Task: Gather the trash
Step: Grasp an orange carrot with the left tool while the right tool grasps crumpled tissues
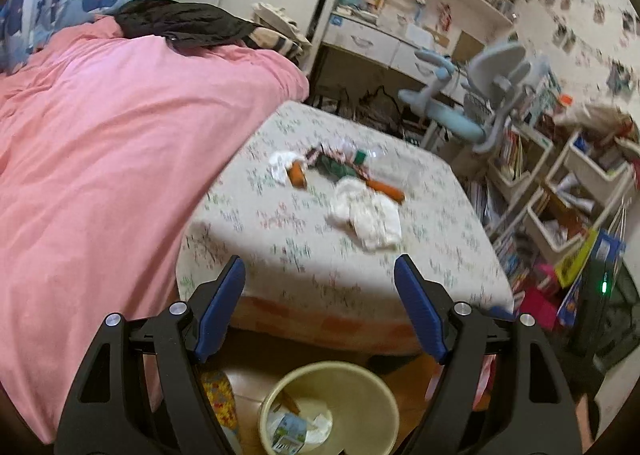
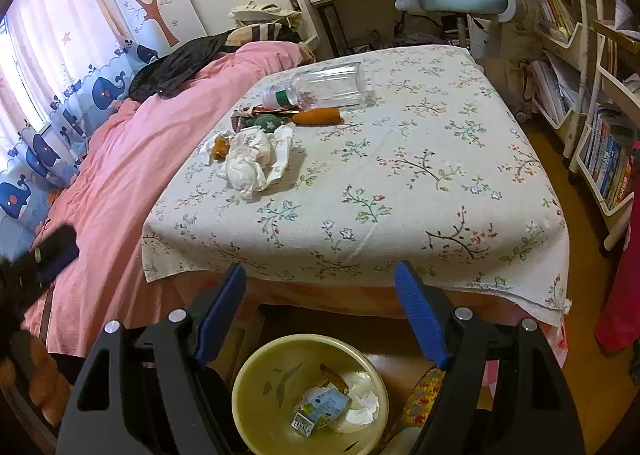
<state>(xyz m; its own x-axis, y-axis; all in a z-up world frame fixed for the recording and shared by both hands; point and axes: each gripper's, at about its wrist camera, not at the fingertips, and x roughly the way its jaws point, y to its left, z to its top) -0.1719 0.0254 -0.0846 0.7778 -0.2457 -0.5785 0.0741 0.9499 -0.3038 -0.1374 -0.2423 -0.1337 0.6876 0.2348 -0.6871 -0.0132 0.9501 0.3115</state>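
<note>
Mostly crumpled white tissue [image 2: 256, 163], beside a clear plastic bottle [image 2: 320, 89].

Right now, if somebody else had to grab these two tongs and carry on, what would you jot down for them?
Left tongs: open, empty. Right tongs: open, empty.
Bin stands on the floor below the bed's foot; it already holds a small carton, tissue and a brownish scrap.
Left on the floral sheet: crumpled tissues, a clear plastic bottle lying on its side, an orange carrot-like piece, a second orange scrap, a green thing and wrappers.
Next: probably the tissues, which lie nearest.
</note>
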